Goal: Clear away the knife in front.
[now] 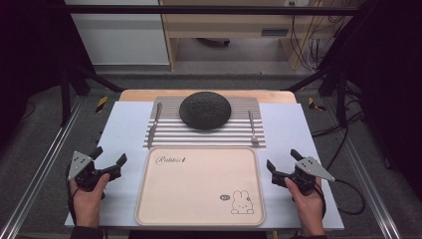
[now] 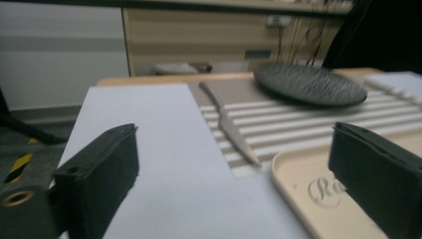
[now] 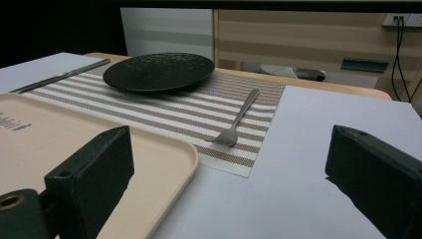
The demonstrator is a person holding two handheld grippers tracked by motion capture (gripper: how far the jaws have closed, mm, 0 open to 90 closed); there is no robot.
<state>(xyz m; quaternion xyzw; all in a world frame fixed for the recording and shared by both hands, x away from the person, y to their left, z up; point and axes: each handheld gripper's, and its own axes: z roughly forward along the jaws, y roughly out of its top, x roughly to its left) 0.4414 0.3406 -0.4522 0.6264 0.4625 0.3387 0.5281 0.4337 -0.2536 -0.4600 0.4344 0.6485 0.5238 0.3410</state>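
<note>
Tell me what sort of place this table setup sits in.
Probably a lab or recording workshop, not a dining room: the white table stands inside a black metal frame, loose cables hang by plain wooden furniture behind it, and hazard-striped tape marks the grey floor.

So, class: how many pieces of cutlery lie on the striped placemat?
2. A knife lies left of the black plate, and a fork lies right of it. More could be hidden under the plate.

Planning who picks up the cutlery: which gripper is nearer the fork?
Right. The right gripper sits open beside the tray's right edge, just below the fork. The left gripper is across the tray, nearer the knife.
</note>
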